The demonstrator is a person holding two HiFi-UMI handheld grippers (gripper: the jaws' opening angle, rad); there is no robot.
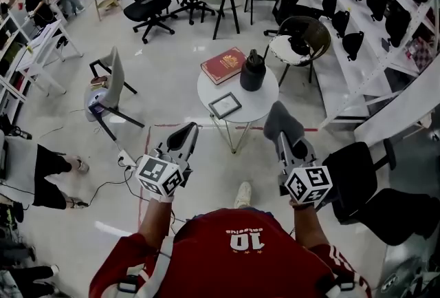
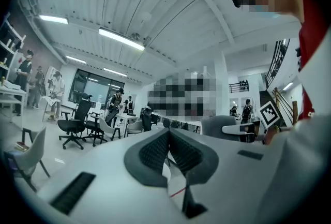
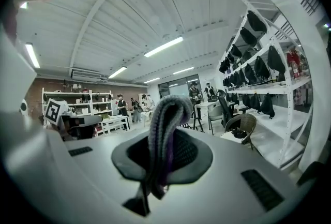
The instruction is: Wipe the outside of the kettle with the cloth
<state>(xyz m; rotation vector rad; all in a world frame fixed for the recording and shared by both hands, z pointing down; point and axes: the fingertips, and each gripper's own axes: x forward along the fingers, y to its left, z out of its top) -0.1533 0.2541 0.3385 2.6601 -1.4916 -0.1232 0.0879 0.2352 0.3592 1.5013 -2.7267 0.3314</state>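
A dark kettle (image 1: 252, 71) stands on the small round white table (image 1: 261, 102), toward its far right side. My right gripper (image 1: 282, 133) is held near the table's near right edge, shut on a folded grey cloth (image 1: 280, 121). In the right gripper view the cloth (image 3: 164, 130) sticks up from between the jaws. My left gripper (image 1: 184, 136) hovers left of the table's near edge, shut with nothing in it; its pads (image 2: 155, 150) meet in the left gripper view. Both grippers tilt upward, short of the kettle.
A red book (image 1: 223, 65) and a small framed tablet (image 1: 225, 105) also lie on the table. A grey chair (image 1: 110, 83) stands to the left, a wicker chair (image 1: 302, 38) behind the table, white shelving (image 1: 385, 7) on the right, and a black chair (image 1: 357, 176) close by my right.
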